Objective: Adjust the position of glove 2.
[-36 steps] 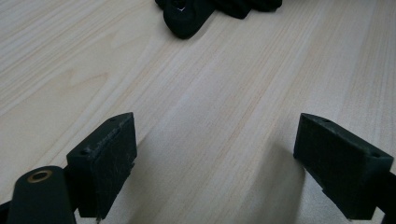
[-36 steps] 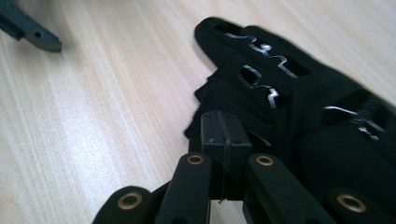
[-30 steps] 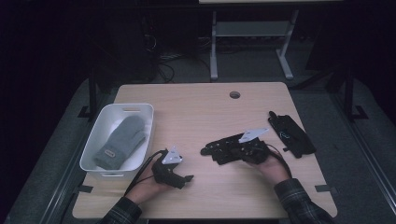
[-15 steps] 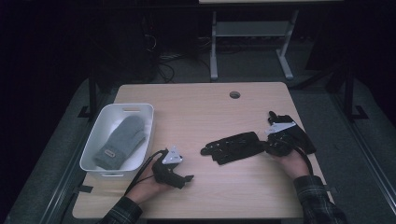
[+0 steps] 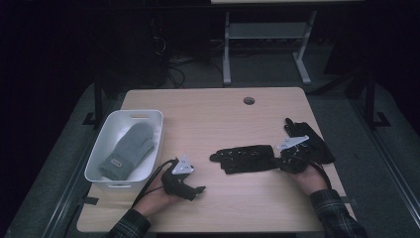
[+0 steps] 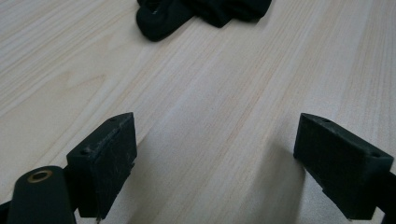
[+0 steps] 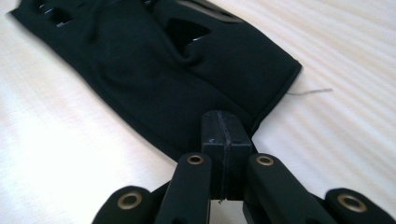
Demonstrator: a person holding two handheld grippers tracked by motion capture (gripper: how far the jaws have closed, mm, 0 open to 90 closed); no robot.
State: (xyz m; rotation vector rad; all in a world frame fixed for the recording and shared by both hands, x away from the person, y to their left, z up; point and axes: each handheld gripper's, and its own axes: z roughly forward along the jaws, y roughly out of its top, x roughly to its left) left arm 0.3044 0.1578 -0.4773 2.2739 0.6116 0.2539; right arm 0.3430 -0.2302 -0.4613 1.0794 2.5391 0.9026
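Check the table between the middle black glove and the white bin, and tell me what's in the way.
Bare tabletop lies between the black glove and the bin, which already holds a grey mitten. The left claw, jaws open, rests on the table nearer the person than that line, so a straight carry looks unobstructed.

table [image 5: 213, 119]: light wood, round hole [image 5: 249, 100] near far edge | white bin [image 5: 105, 151]: left side of frame, at table's left edge | black glove [image 5: 245, 158]: lower centre, flat | second black glove [image 5: 312, 139]: right of frame, near table's right edge
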